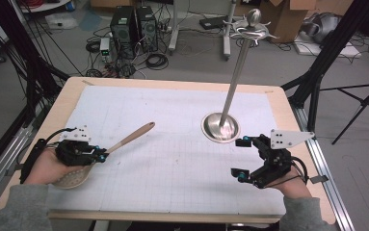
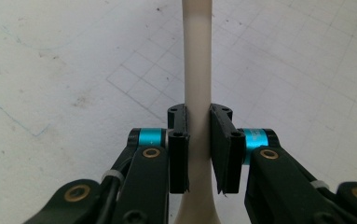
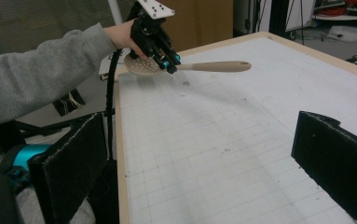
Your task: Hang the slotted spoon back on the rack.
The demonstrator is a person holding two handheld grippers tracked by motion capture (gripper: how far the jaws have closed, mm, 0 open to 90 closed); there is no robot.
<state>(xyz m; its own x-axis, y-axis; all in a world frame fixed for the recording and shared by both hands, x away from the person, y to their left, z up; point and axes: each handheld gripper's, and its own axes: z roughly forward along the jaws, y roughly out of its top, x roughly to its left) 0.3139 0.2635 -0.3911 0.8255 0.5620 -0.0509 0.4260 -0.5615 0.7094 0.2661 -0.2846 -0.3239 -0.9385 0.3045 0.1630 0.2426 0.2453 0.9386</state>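
beige perforated spoon, smooth tapered handle

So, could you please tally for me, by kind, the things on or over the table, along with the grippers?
Slotted spoons: 1, beige spoon, held off the mat by the left gripper
Metal stands: 1, stand, upright on the mat
Grippers: 2, including the right gripper, open and empty
Total: 4
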